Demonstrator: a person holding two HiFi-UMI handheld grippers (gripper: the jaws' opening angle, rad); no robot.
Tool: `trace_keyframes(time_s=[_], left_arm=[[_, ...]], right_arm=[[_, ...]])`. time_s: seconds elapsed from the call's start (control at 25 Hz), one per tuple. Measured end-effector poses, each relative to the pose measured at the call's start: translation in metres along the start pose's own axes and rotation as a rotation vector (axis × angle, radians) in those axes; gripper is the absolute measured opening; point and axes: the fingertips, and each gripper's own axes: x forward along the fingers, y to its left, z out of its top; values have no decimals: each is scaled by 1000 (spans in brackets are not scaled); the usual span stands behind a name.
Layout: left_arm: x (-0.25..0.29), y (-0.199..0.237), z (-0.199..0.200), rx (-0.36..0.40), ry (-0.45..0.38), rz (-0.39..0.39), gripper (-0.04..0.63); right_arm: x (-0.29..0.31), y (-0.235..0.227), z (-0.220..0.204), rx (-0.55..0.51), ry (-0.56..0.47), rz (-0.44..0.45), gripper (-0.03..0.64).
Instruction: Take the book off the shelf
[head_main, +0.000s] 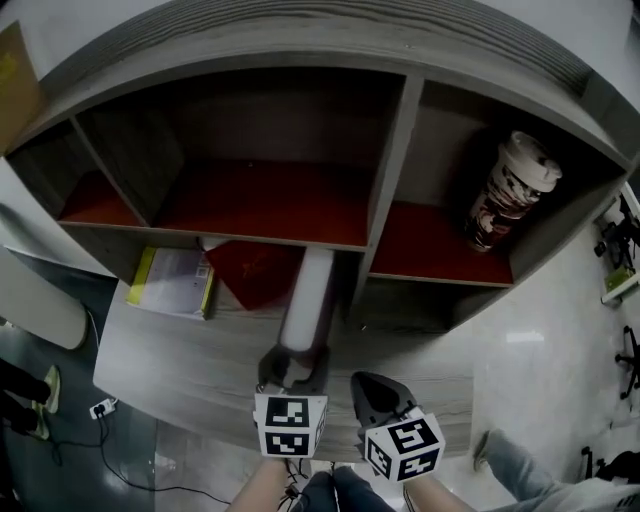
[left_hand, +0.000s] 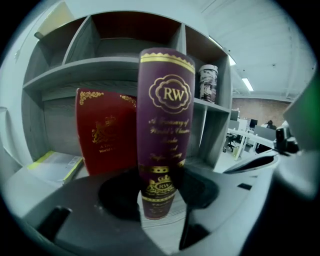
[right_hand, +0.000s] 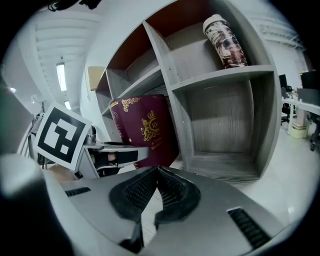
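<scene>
A purple book with gold print and an "RW" crest stands upright between the jaws of my left gripper, spine toward the camera; the pads press on its lower end. From above its white page edge runs from the left gripper toward the shelf's lower middle compartment. A red book leans in that compartment behind it. My right gripper hangs just to the right, shut with nothing in it. The purple book shows ahead of it on the left.
A yellow-edged booklet lies flat on the desk under the shelf's left part. A patterned tube stands in the upper right compartment. The lower right compartment holds nothing. A person's shoe and trouser leg show on the floor at right.
</scene>
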Motion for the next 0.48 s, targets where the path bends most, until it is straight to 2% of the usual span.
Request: trace_keyframes(time_s=[0.48], left_arm=[[-52, -4, 6, 23, -22, -21, 213]], right_arm=[[-23, 21, 18, -25, -59, -19, 8]])
